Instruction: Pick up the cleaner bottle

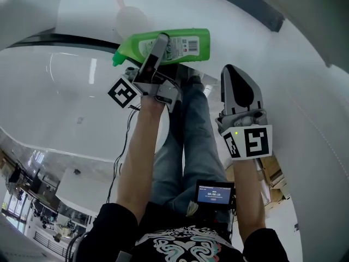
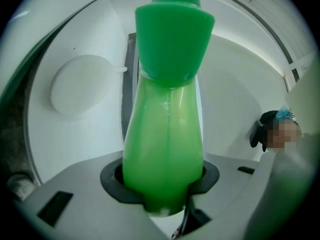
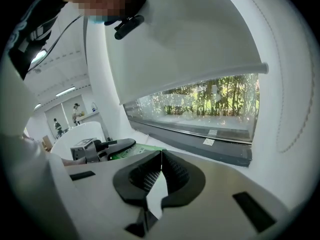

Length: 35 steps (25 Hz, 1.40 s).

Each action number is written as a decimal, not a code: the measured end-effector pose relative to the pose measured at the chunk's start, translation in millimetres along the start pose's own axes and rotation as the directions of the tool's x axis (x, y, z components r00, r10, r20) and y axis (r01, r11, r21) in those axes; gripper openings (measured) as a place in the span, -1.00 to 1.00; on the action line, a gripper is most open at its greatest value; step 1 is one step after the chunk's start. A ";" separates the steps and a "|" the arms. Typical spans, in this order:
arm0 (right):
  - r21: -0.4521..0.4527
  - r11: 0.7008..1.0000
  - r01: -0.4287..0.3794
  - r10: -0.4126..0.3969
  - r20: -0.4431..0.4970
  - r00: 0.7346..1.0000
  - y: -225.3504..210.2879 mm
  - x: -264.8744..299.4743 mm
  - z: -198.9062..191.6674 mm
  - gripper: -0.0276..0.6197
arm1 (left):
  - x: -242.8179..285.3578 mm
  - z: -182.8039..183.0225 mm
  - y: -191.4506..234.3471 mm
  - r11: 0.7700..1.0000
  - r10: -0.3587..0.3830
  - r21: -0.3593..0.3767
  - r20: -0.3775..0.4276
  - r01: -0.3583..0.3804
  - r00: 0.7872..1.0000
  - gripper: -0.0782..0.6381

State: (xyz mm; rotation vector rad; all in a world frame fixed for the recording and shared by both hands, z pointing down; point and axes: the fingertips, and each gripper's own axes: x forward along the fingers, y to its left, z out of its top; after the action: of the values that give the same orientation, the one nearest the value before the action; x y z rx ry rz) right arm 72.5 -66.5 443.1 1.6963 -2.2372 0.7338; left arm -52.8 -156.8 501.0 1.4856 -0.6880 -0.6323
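Observation:
A green cleaner bottle (image 1: pixel 188 43) with a green cap lies sideways in the air in the head view, held round its body by my left gripper (image 1: pixel 160 41). In the left gripper view the bottle (image 2: pixel 165 129) fills the middle, cap pointing away, and both pads of the left gripper (image 2: pixel 162 181) press on its sides. My right gripper (image 1: pixel 235 75) hangs to the right of the bottle, apart from it. Its jaws (image 3: pixel 161 164) meet at the tips with nothing between them. A sliver of the bottle's label (image 3: pixel 131 153) shows past them.
A white curved surface (image 1: pixel 65 91) lies below, with a white round disc (image 2: pixel 82 86) and a dark strip (image 2: pixel 130 79) on it. The person's jeans-clad legs (image 1: pixel 191 146) and a small screen device (image 1: pixel 215 192) are beneath the grippers. A window with greenery (image 3: pixel 210 104) is ahead of the right gripper.

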 end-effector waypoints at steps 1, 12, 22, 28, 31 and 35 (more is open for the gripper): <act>0.001 1.000 0.001 -0.001 0.000 1.000 1.9 1.3 0.6 -0.83 | -1.6 2.7 -2.1 1.000 -0.001 -0.002 0.000 0.001 1.000 -0.25; -0.026 1.000 0.014 -0.013 0.045 0.999 -22.0 12.0 -0.6 -0.83 | -1.7 4.9 -7.7 0.998 -0.054 -0.017 -0.011 0.053 0.999 -0.25; -0.071 0.997 0.027 -0.020 0.096 0.995 -44.3 13.6 4.4 -0.83 | -1.7 4.4 -9.8 0.995 -0.081 -0.053 0.022 0.082 0.996 -0.25; -0.077 0.997 0.031 -0.023 0.105 0.994 -52.3 20.2 4.8 -0.83 | 0.6 3.3 -10.6 0.994 -0.081 -0.075 0.015 0.082 0.997 -0.25; -0.098 0.995 0.036 -0.026 0.104 0.994 -51.0 21.9 9.3 -0.83 | 0.8 3.4 -7.9 0.992 -0.070 -0.099 0.019 0.072 0.997 -0.25; -0.097 0.994 0.049 -0.037 0.129 0.991 -52.0 20.6 12.3 -0.83 | -0.7 4.9 -9.7 0.990 -0.079 -0.112 0.038 0.082 0.996 -0.25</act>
State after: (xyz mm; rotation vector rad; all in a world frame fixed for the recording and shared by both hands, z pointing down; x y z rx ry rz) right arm 117.1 -100.4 455.2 1.7834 -2.2710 0.5082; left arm -56.6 -159.5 491.1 1.4049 -0.6099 -0.7477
